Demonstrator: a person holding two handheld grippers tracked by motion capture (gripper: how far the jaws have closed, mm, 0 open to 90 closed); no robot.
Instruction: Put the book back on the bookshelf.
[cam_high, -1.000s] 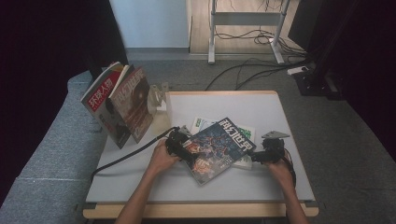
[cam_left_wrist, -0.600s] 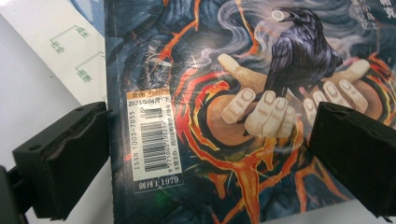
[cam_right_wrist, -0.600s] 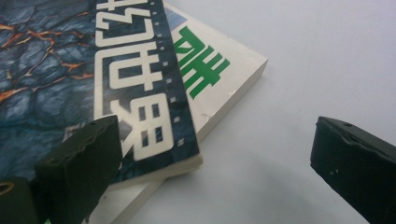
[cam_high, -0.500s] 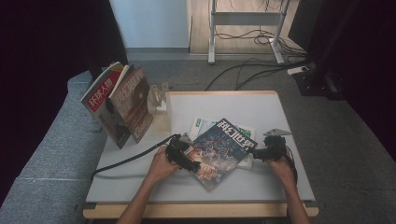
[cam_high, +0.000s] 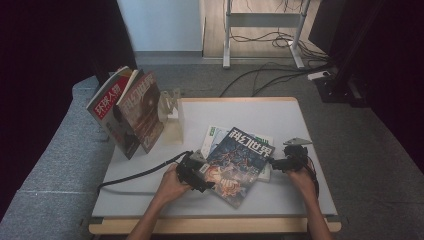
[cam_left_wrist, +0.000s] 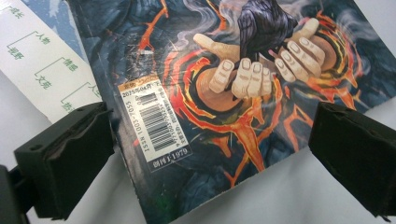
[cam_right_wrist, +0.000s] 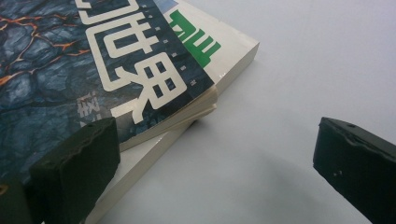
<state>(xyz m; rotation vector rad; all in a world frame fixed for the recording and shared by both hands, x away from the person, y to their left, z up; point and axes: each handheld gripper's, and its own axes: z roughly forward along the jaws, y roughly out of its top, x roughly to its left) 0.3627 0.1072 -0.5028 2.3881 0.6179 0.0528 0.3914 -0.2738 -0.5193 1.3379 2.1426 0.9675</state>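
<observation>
Left gripper view | magazine (cam_left_wrist: 224, 107) barcode: ISSN 1003-7055 | left tool (cam_left_wrist: 210, 154) wide open, empty | right tool (cam_right_wrist: 215, 168) same

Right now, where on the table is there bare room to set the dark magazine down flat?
The far right stretch of the table, beyond the dark magazine, is bare, and so is the near left corner. It is crowded by the leaning magazines at the left, and the white magazine lies underneath.
</observation>
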